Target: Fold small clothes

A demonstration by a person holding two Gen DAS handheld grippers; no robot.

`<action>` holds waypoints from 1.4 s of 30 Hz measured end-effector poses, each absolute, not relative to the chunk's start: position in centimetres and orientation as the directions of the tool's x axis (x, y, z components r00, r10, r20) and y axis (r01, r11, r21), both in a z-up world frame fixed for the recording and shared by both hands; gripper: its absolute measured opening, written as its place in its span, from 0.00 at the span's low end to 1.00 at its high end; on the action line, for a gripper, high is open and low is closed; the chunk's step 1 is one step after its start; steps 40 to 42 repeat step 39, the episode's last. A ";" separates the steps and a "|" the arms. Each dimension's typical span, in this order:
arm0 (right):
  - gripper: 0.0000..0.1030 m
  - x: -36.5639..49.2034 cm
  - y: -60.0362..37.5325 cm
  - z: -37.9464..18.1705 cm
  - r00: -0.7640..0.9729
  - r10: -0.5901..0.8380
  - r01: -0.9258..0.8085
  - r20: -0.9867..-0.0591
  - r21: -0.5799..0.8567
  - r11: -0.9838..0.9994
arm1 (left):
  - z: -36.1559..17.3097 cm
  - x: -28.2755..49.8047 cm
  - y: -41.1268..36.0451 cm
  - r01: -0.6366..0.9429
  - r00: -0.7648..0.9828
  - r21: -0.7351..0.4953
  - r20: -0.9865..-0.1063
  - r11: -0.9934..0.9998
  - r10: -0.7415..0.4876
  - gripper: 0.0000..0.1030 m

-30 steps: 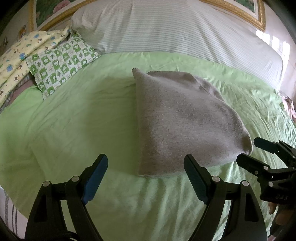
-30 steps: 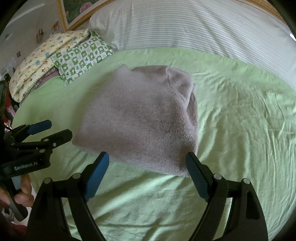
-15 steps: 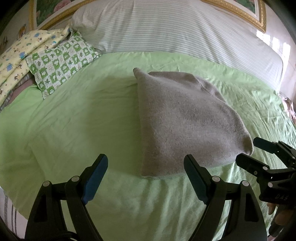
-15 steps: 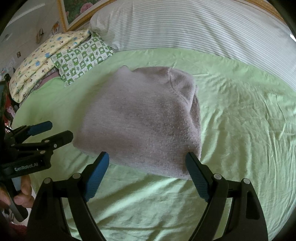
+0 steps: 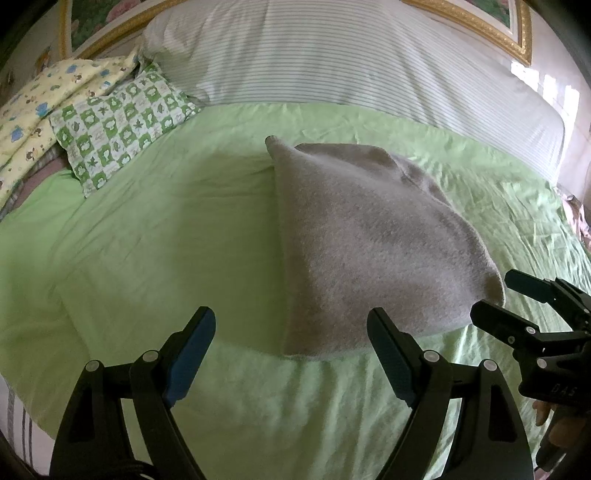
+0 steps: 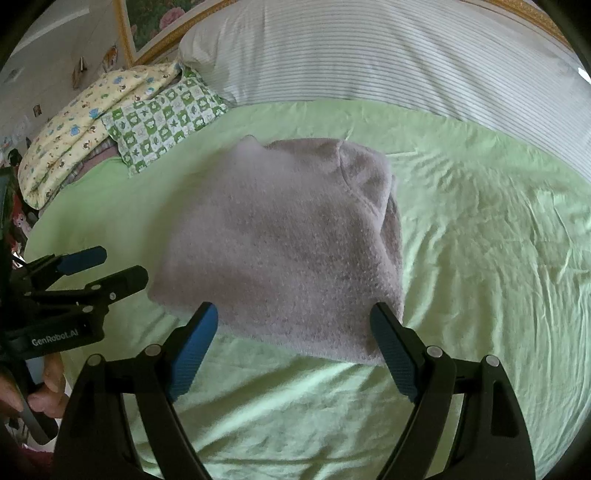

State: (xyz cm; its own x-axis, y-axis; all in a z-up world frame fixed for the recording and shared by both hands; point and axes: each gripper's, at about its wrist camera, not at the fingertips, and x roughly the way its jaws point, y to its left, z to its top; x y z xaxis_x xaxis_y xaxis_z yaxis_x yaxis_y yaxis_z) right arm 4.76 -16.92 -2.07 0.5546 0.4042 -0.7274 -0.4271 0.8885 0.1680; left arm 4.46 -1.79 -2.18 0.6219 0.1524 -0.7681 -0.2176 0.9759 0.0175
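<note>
A grey fleece garment (image 5: 369, 236), folded into a compact rectangle, lies flat on the green bedsheet (image 5: 166, 240). It also shows in the right wrist view (image 6: 280, 243). My left gripper (image 5: 291, 339) is open and empty, just short of the garment's near left corner. My right gripper (image 6: 293, 336) is open and empty, its jaws straddling the garment's near edge from above. Each gripper shows in the other's view: the right one (image 5: 517, 299) beside the garment's right corner, the left one (image 6: 107, 266) beside its left corner.
A striped white bolster (image 5: 351, 55) runs along the far side of the bed. A green checked pillow (image 5: 118, 122) and a yellow patterned one (image 5: 44, 99) lie at the far left. A gold picture frame (image 5: 480, 22) hangs behind.
Both grippers have crept slightly closer to the garment, which now sits a bit nearer the jaws. Both stay open and the garment has not moved.
</note>
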 end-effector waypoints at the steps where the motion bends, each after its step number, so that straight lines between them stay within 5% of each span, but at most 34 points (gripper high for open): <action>1: 0.82 4.8 -16.9 -2.0 0.555 0.405 -0.427 -0.727 0.169 0.888 | -2.1 4.5 -1.8 -0.216 0.623 0.017 -0.767 0.976 0.151 0.82; 42: 0.82 7.2 -18.6 -1.3 0.563 0.408 -0.364 -0.719 0.228 0.903 | -0.9 6.4 -2.2 -0.220 0.616 0.029 -0.771 0.975 0.162 0.82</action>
